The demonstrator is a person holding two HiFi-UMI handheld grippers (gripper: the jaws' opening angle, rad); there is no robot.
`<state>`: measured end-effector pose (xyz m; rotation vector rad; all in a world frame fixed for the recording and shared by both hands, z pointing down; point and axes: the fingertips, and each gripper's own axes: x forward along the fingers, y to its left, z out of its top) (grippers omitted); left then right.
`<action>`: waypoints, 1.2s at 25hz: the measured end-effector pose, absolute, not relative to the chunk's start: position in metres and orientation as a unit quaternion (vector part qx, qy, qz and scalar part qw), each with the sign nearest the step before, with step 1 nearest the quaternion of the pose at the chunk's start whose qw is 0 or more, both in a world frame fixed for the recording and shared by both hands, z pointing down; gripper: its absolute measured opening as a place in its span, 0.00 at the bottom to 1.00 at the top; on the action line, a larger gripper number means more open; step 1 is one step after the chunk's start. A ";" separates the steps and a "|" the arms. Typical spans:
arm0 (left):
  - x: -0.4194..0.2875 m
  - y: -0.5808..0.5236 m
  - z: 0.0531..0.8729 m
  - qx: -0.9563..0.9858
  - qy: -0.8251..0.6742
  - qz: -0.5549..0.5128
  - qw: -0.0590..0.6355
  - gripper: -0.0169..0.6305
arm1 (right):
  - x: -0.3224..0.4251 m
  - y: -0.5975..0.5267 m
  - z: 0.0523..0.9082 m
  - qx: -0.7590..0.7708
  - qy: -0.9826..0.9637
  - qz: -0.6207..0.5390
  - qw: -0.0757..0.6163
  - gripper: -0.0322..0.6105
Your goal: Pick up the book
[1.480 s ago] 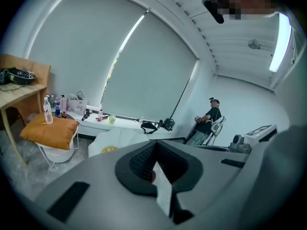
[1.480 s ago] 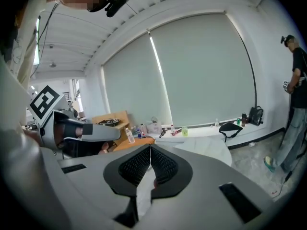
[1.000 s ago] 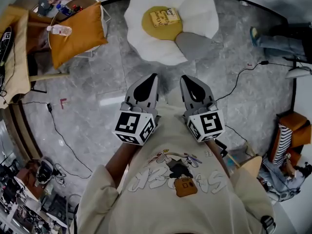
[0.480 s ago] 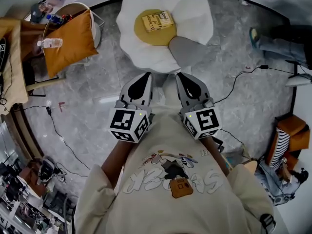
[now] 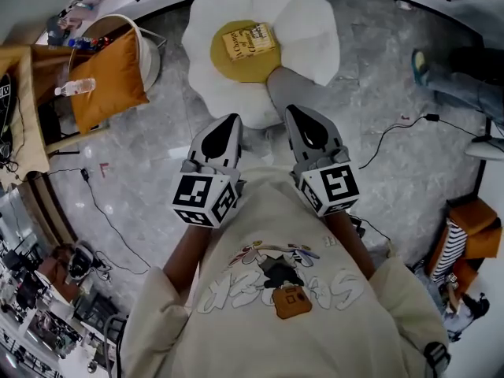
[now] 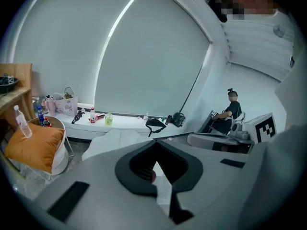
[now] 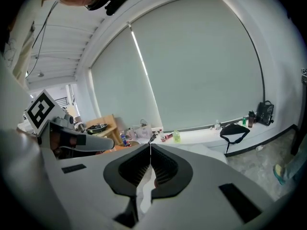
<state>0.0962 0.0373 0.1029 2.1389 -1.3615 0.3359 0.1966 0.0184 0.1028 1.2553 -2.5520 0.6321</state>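
Comparing with the head view a second earlier, the white flower-shaped floor cushion is seen lower in the picture and nearer the person. Its near edge is now overlapped by the tips of both grippers, where a strip of grey marble floor was seen between them before. The orange square pillow on the round white chair is shifted towards the left edge.

The left gripper and the right gripper are held side by side in front of the cream printed T-shirt, both pointed at the cushion. Both pairs of jaws are pressed together at the tips and nothing is held in either.

The small tan book with dark print on its cover is laid flat, slightly askew, on the upper right part of the cushion's round yellow centre. It is well apart from both grippers and untouched.
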 end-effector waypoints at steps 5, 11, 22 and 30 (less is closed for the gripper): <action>0.096 0.016 0.124 0.776 -0.533 0.143 0.306 0.04 | 0.211 -0.008 0.120 0.405 -0.876 0.226 0.132 0.09; 0.079 -0.005 0.152 0.760 -0.543 0.146 0.326 0.04 | 0.199 -0.031 0.143 0.391 -0.877 0.235 0.151 0.09; 0.022 -0.045 0.209 0.727 -0.561 0.083 0.388 0.04 | 0.153 -0.066 0.187 0.382 -0.877 0.196 0.215 0.09; 0.004 -0.057 0.275 0.709 -0.555 0.067 0.430 0.03 | 0.133 -0.087 0.244 0.377 -0.869 0.202 0.248 0.09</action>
